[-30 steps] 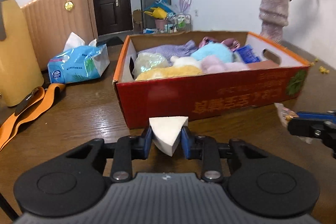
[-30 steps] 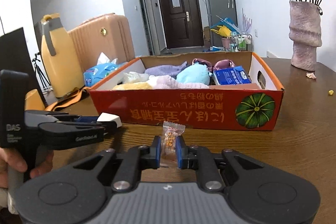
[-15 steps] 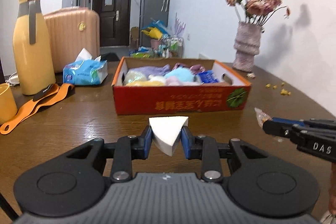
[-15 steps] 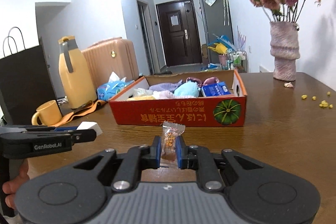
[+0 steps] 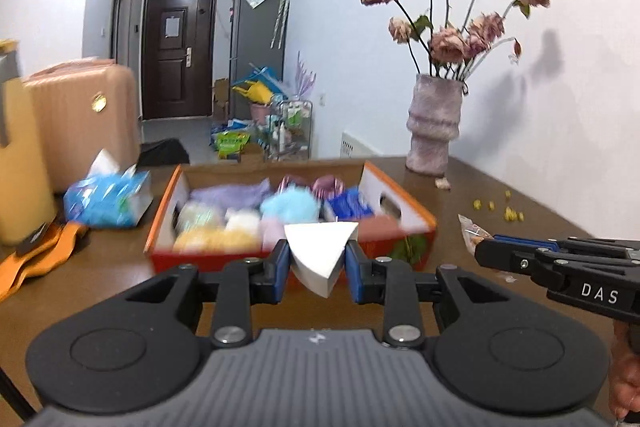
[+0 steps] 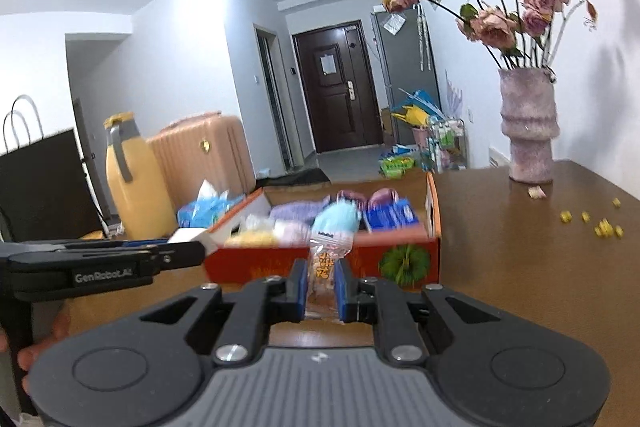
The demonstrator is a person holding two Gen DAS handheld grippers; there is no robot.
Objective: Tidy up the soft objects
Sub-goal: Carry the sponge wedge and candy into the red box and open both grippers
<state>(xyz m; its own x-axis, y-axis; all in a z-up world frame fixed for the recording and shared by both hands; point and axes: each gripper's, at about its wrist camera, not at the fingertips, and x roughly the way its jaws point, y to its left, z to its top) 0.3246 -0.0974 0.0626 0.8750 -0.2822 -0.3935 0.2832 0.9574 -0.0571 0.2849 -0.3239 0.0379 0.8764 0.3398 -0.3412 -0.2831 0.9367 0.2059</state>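
a: brown wood table (image 5: 500, 211), white walls, dark door (image 6: 336, 87) down the hall. one red cardboard box (image 5: 400, 215) mid-table, blurred, full of soft stuff: purple, blue, yellow, pink lumps.

b: grippers?

a: two. left gripper (image 5: 318, 263) clamped on one white wedge sponge (image 5: 320, 251), held in the air in front of the box. right gripper (image 6: 320, 283) pinched narrow on one small clear snack packet (image 6: 322, 267), also in front of the box, near its front wall.

b: rest of the table?

a: one pink vase (image 6: 528, 131) of dried roses at the far right, one loose petal by its base, a scatter of yellow bits (image 6: 600, 223) near it. left side: one yellow jug (image 6: 132, 179), one blue tissue pack (image 5: 108, 199), one orange strap (image 5: 36, 259). one peach suitcase (image 6: 200, 155) behind the table, one black paper bag (image 6: 40, 187) far left.
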